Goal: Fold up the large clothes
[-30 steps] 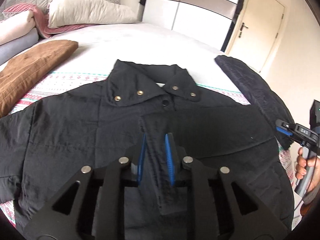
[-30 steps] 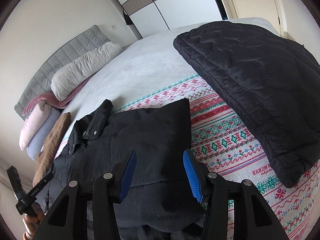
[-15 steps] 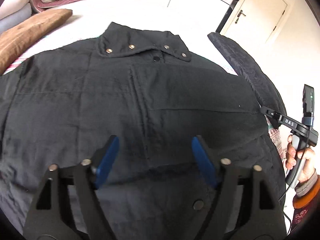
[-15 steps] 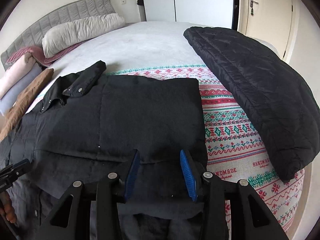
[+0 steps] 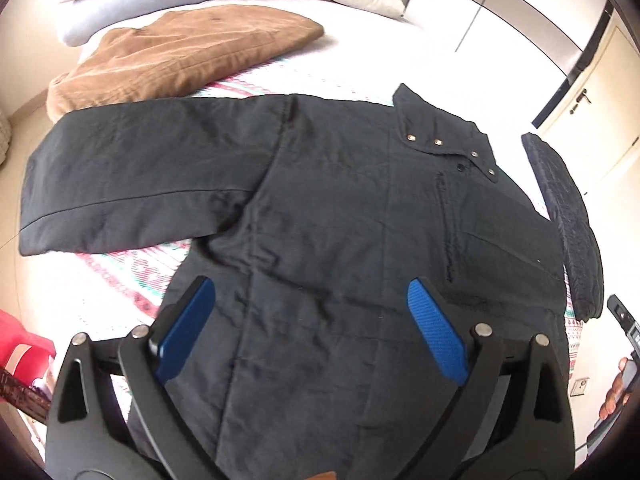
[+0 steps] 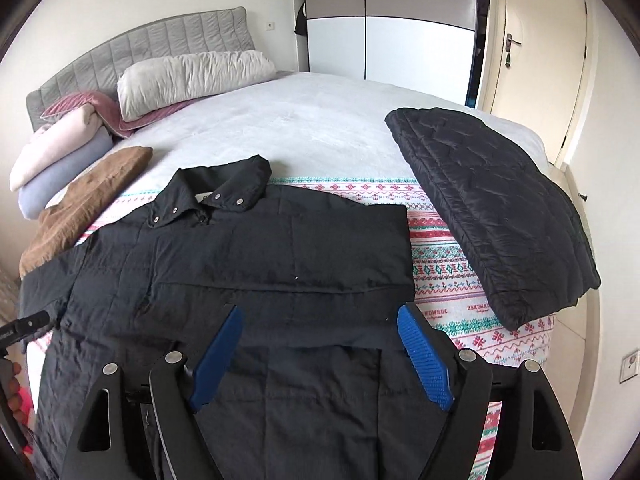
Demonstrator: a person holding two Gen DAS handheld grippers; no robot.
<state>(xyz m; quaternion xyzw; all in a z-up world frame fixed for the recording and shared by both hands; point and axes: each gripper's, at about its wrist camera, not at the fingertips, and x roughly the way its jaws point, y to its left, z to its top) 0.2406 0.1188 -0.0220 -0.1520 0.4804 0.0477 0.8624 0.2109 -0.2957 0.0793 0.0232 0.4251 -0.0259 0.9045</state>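
A black jacket [image 5: 340,216] with a snap collar lies flat, front up, on the patterned bedspread [image 6: 440,248]. Its one sleeve [image 5: 132,176] stretches out to the left in the left wrist view. The other sleeve [image 6: 320,248] is folded across the chest. My left gripper [image 5: 308,316] is open and empty above the jacket's lower body. My right gripper [image 6: 318,340] is open and empty above the folded sleeve's cuff end and the jacket [image 6: 240,280].
A folded black quilted jacket [image 6: 492,208] lies on the bed to the right. A folded brown garment [image 5: 188,52] lies at the left, with rolled blankets [image 6: 60,152] and pillows [image 6: 192,76] by the headboard. A door [image 6: 532,60] and wardrobe stand behind.
My left gripper let go of the sleeve cuff, opened wide and swung left, bringing the outstretched sleeve into view. My right gripper opened wider and drew back a little.
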